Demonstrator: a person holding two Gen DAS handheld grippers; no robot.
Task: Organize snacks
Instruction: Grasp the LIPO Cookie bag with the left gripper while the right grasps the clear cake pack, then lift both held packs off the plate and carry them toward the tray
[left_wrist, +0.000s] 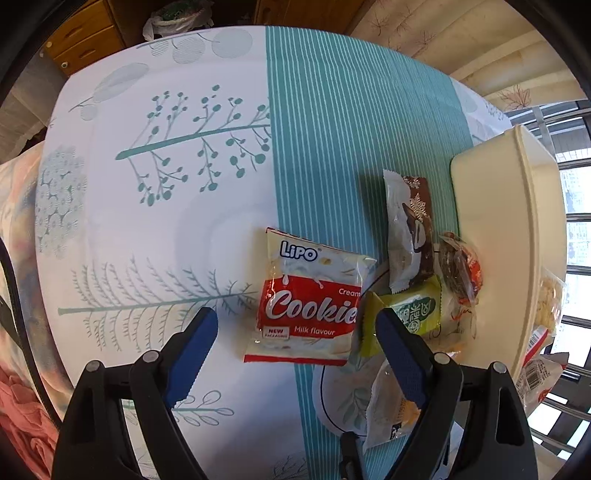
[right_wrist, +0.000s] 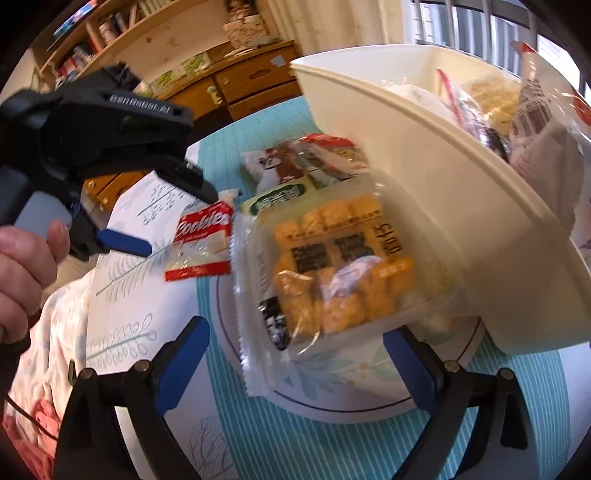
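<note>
A red and white Lipo cookie packet (left_wrist: 310, 295) lies on the tablecloth just ahead of my open left gripper (left_wrist: 295, 332); it also shows in the right wrist view (right_wrist: 201, 240). Beside it lie a green packet (left_wrist: 413, 310), a brown and white packet (left_wrist: 406, 229) and an orange-brown wrapped snack (left_wrist: 461, 266). A cream bin (right_wrist: 424, 177) stands at the right, holding several packets. My right gripper (right_wrist: 295, 343) is open, its fingers on either side of a clear packet of yellow crackers (right_wrist: 332, 266) that leans against the bin over a white plate (right_wrist: 332, 398).
The left gripper (right_wrist: 177, 218) and the hand holding it show in the right wrist view at the left. Wooden drawers (right_wrist: 236, 85) and shelves stand behind the table. A window with bars (left_wrist: 569, 240) is to the right. A pink floral cloth (left_wrist: 22, 406) lies past the table's left edge.
</note>
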